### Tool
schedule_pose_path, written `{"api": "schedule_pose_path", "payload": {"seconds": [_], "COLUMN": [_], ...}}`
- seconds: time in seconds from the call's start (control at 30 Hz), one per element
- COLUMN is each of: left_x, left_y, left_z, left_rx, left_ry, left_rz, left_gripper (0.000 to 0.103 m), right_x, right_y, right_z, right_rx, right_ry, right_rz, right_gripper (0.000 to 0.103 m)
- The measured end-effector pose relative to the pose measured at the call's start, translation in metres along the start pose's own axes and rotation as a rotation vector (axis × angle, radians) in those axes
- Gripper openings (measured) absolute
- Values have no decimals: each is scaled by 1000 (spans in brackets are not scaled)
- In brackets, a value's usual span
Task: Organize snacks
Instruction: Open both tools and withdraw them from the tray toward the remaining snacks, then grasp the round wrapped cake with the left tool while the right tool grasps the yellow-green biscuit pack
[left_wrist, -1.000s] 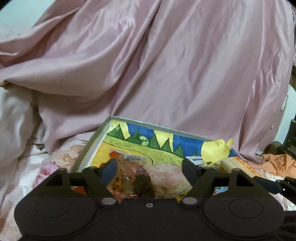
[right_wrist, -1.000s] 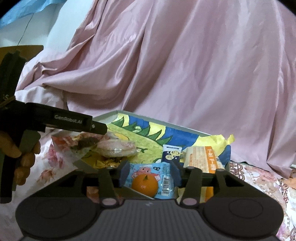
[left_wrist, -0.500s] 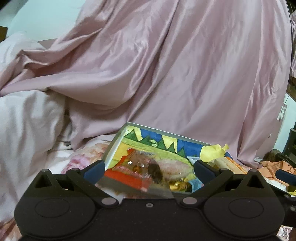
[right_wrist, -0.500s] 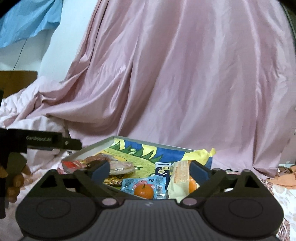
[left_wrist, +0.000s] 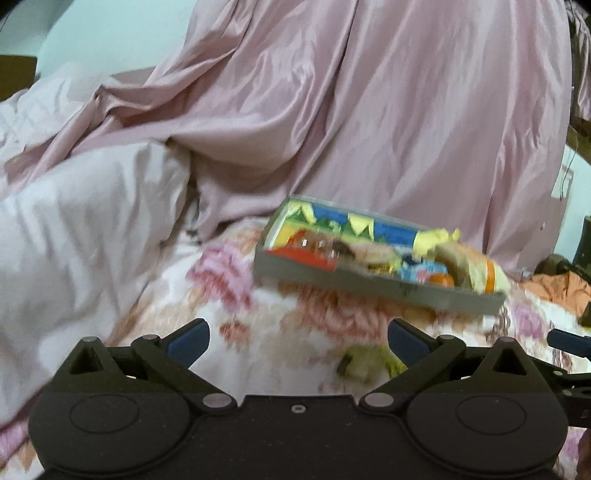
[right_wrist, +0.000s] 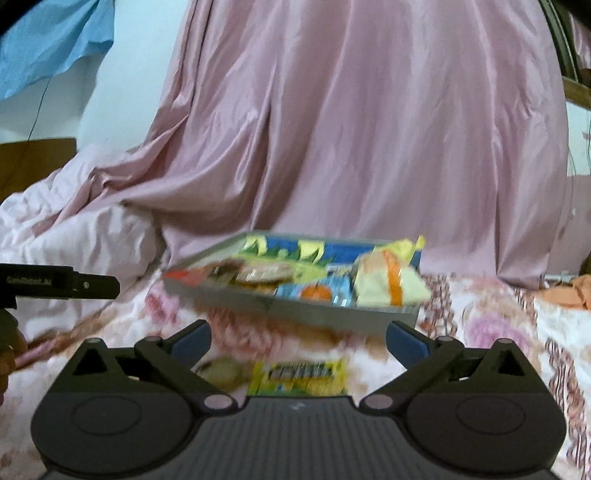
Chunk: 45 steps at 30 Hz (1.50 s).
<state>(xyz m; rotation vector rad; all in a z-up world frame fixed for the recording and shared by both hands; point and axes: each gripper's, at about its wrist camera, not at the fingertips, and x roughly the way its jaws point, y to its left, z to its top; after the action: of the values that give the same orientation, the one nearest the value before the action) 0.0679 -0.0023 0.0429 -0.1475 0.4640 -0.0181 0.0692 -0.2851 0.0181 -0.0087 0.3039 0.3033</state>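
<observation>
1. The left gripper (left_wrist: 297, 341) stands with its jaws spread wide and nothing between them; the right gripper (right_wrist: 298, 341) has just been opening and is equally wide, also empty.
2. The snack box (right_wrist: 295, 308), a shallow grey tray with a painted blue, green and yellow bottom, sits on the floral bedspread (left_wrist: 258, 332) beyond both grippers, well apart from the blue fingertips (left_wrist: 188, 338). From the left wrist view it lies far and to the right (left_wrist: 369, 282); from the right wrist view it is nearly straight ahead.
3. Inside the box lie a red-edged clear packet (right_wrist: 221, 273) at the left, a blue packet with an orange on it (right_wrist: 317, 291) in the middle, and a pale wrapper with an orange band (right_wrist: 391, 284) at the right, which overhangs the box's right end.
4. A yellow packet (right_wrist: 299, 374) lies on the bedspread outside the box, near the right gripper and between its fingers in that view (not touched by them).
5. Both views are blurred, so packet labels cannot be read. The small pale thing (right_wrist: 221, 371) left of the yellow packet is too smeared to name.
6. The left gripper's black body (right_wrist: 62, 286) enters the right wrist view at the left edge, cut off by it.
7. Pink satin cloth (right_wrist: 351, 129) fills the far background.
</observation>
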Motion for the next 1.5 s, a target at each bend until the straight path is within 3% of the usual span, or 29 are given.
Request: {"api": "schedule_pose_path", "payload": {"seconds": [0.3,0.53,1.5], "left_x": [7,16,46], "left_y": [4,2,-5], "left_z": [-45,-52,-61], "left_rx": [26,50,81], "left_ry": [158,178,236], "left_rz": [-21,-33,-52], "left_gripper": [102,102,102], "right_x": [-3,3,40], "right_y": [16,11,-35], "right_z": [-39,-57,-65], "right_rx": [-11,-1,-20], "right_ry": [190,294,370], "right_rz": [-4,-36,-62], "right_gripper": [103,103,103]}}
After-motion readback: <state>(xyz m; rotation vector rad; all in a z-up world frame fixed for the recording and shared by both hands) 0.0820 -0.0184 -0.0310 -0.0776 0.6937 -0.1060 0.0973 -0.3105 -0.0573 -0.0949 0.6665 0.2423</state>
